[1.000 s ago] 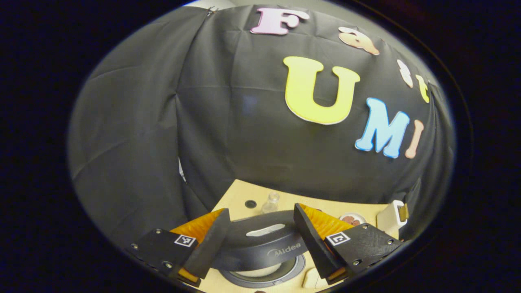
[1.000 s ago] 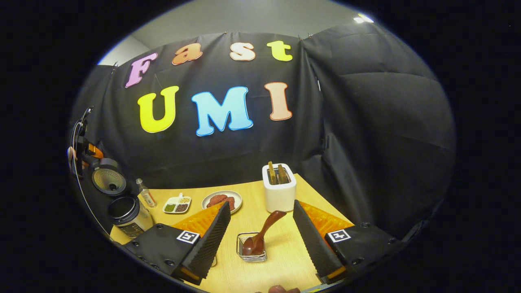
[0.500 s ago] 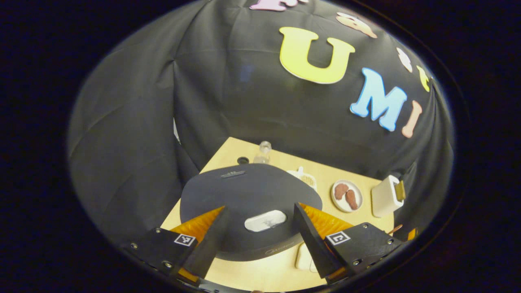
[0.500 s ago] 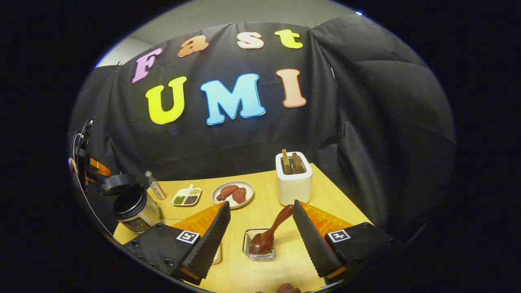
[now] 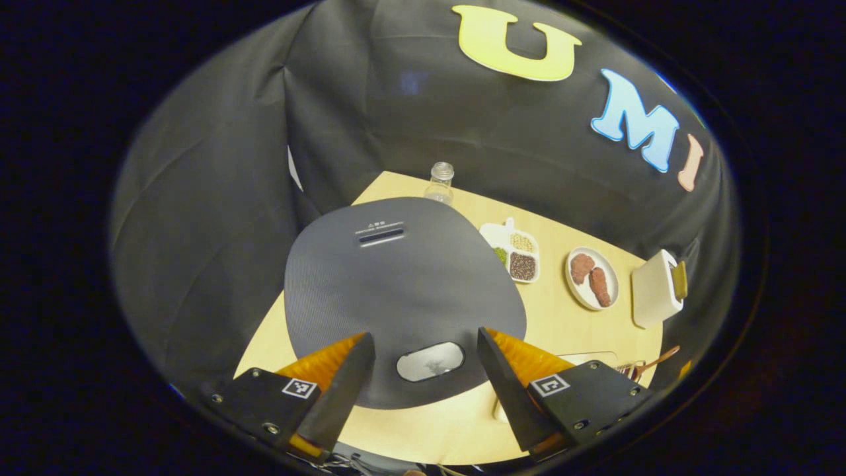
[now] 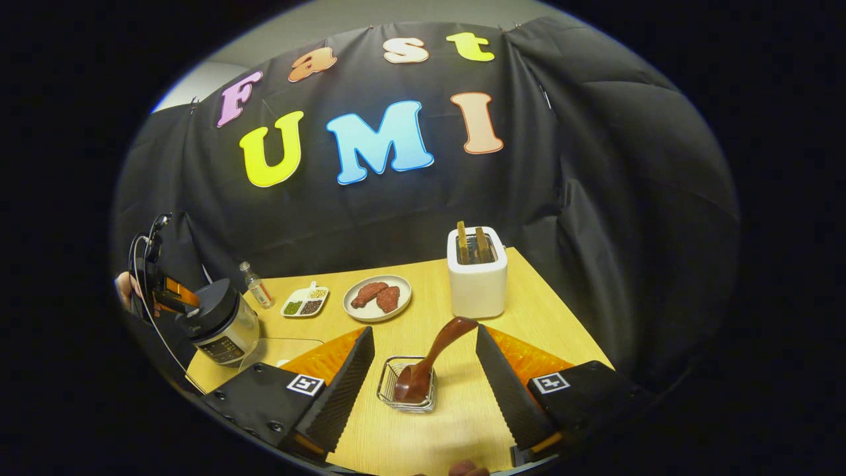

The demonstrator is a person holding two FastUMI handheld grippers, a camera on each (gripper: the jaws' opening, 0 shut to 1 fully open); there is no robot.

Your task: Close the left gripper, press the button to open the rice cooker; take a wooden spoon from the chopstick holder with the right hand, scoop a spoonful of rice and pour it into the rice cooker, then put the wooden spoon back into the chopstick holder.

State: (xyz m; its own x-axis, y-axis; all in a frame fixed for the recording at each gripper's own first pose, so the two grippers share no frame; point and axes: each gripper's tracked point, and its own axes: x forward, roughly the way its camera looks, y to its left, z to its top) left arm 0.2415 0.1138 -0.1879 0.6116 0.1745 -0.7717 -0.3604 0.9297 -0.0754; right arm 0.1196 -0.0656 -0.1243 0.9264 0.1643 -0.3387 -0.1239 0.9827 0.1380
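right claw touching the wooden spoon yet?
Apart. The right gripper view shows the right claw open, bare table between each finger and the wooden spoon, which leans in the chopstick holder.

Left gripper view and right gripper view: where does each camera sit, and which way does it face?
Left gripper view: rides the left gripper, looking down on the closed rice cooker; its own open fingers show.
Right gripper view: rides the right gripper, facing the wooden spoon in the chopstick holder; open fingers show.
Shared: rice cooker, toaster, plate.
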